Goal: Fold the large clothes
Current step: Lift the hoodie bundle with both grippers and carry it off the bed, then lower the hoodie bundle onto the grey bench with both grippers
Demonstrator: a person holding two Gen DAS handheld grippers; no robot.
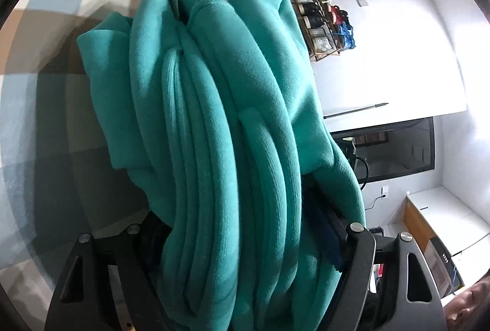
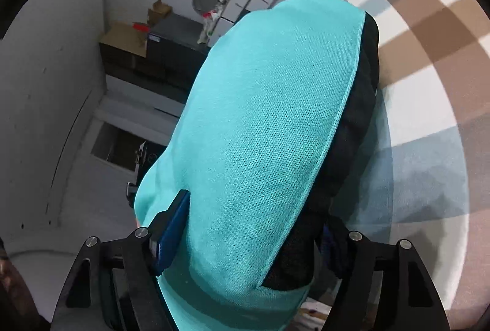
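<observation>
A teal sweatshirt (image 1: 220,122) fills the left wrist view, bunched in thick folds with ribbed hems between the fingers. My left gripper (image 1: 242,242) is shut on this bundle; its blue pads (image 1: 329,242) press the cloth. In the right wrist view the same teal sweatshirt (image 2: 263,129) shows a smooth face with a black lining (image 2: 352,129) along its right edge. My right gripper (image 2: 245,242) is shut on it, with one blue pad (image 2: 171,230) showing at the left. The garment is held up above a checked blanket (image 1: 61,24).
The brown, white and blue checked blanket (image 2: 428,86) lies under the garment. White walls, a shelf with bags (image 1: 324,21), a dark window (image 1: 398,147) and a white cabinet (image 1: 444,217) are behind. Cardboard boxes and dark cabinets (image 2: 144,49) stand far off.
</observation>
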